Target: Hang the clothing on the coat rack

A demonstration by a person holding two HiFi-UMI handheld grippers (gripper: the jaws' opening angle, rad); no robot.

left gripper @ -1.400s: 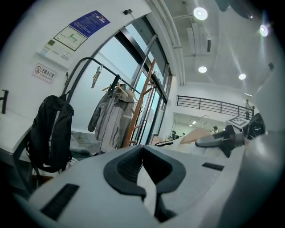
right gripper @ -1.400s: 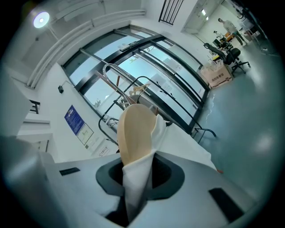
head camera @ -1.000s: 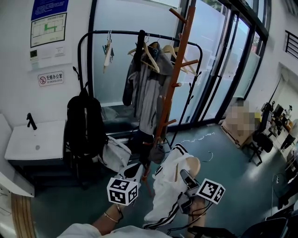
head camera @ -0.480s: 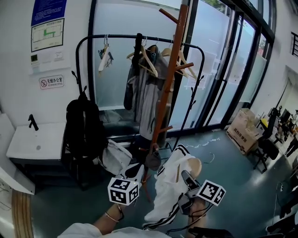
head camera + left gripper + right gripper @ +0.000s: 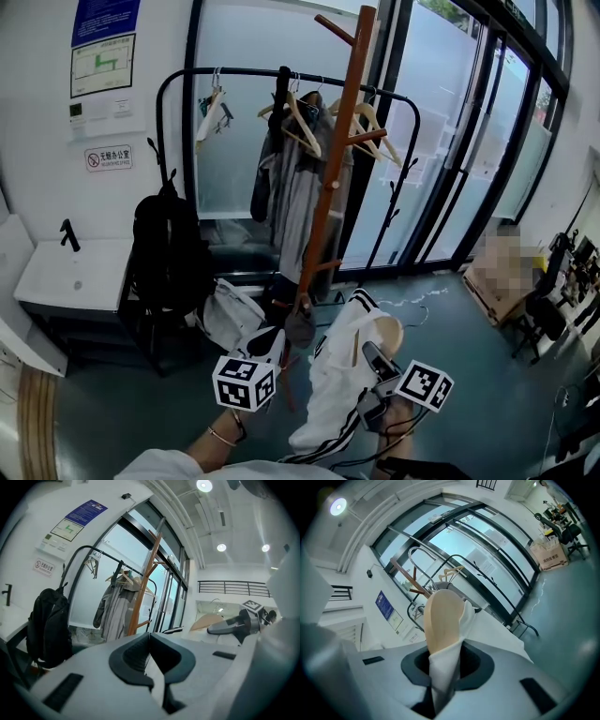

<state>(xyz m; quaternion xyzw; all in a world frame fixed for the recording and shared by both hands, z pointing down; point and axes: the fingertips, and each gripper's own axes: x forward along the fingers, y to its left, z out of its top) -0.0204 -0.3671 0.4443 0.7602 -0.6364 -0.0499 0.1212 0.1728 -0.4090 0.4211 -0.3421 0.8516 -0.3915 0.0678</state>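
Observation:
A tall wooden coat rack [image 5: 330,159] with angled pegs stands in front of the glass doors; it also shows as the coat rack [image 5: 145,578] in the left gripper view. My right gripper [image 5: 375,361] is low at the right, shut on a wooden hanger [image 5: 389,334] that carries a white garment [image 5: 336,389] with black stripes. In the right gripper view the hanger [image 5: 443,620] and white cloth stick up out of the right gripper [image 5: 445,665]. My left gripper [image 5: 269,343] hovers beside the garment's left edge. The left gripper [image 5: 150,641] has its pads together, and I see nothing between them.
A black garment rail [image 5: 244,73] behind the rack holds spare hangers and a grey jacket [image 5: 300,187]. A black backpack [image 5: 169,253] hangs at the left, above a white bag [image 5: 230,314]. A white counter [image 5: 66,277] is at far left, office chairs at far right.
The coat rack and rail sit slightly further left and lower in the head view. Both grippers and the hanging garment keep the same places.

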